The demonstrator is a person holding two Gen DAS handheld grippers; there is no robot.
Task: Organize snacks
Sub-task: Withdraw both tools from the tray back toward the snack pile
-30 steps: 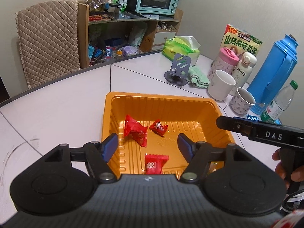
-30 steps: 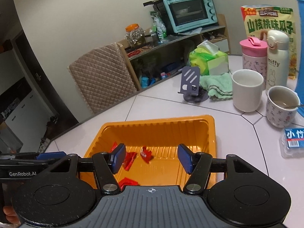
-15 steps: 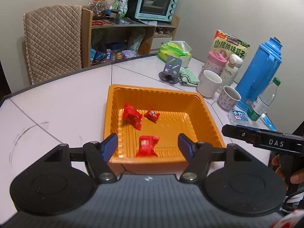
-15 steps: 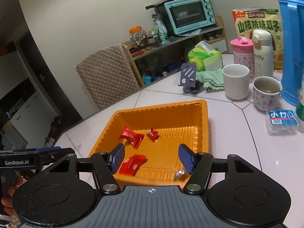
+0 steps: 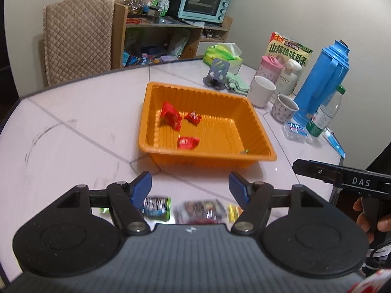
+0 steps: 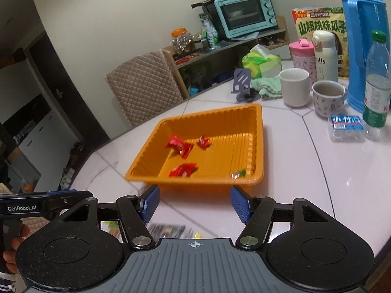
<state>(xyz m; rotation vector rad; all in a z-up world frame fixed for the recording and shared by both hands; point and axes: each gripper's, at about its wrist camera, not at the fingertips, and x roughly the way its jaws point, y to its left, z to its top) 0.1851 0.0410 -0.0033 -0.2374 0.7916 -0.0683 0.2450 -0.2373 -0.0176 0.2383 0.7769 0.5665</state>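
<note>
both grippers have pulled back from the orange tray (image 5: 259, 127), jaws spread and empty; three red-wrapped candies (image 5: 187, 142) lie inside.

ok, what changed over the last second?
Both grippers, left and right, pulled back from over the orange tray toward loose snack packets on the table. A small green candy appeared in the tray. Three red candies stayed put; jaws stayed open.

Kitchen corner, plain pale walls, white tiled table (image 5: 73, 122).
Wooden shelf unit (image 5: 156, 36) upper centre carries a mint toaster oven (image 5: 202, 1); quilted beige chair back (image 5: 75, 34) upper left; dark doorway (image 6: 36, 85) left in right view.
</note>
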